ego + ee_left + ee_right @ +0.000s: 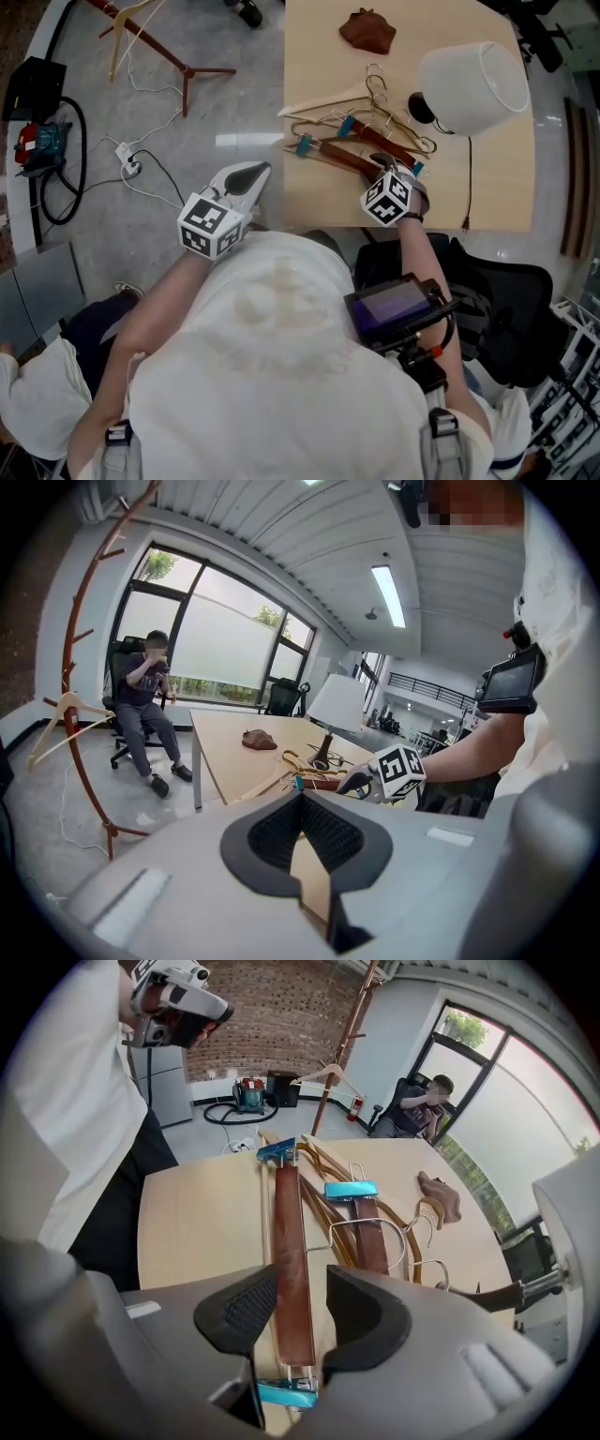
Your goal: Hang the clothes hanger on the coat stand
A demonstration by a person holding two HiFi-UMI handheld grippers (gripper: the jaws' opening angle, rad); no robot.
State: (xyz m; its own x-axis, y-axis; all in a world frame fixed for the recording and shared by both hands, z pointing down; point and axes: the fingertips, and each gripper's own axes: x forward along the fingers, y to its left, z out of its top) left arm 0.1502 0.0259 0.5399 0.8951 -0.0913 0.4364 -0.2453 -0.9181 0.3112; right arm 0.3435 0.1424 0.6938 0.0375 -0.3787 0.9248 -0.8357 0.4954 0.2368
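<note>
The brown clip hanger (291,1241) lies on the table (309,56) among other hangers (323,101), its bar between your right gripper's (300,1290) parted, unclamped jaws. Stiff, light, likely slick wood: grip the bar near the wire hook (375,1222) for balance. Your left gripper (300,799) hangs closed and empty off the table; the coat stand (155,46) is well apart.

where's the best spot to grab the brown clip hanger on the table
Take the flat wooden bar of the brown clip hanger near its middle, from straight above, jaws across its narrow width. It lies flat on the table, and the teal clips at its ends are bulkier.
</note>
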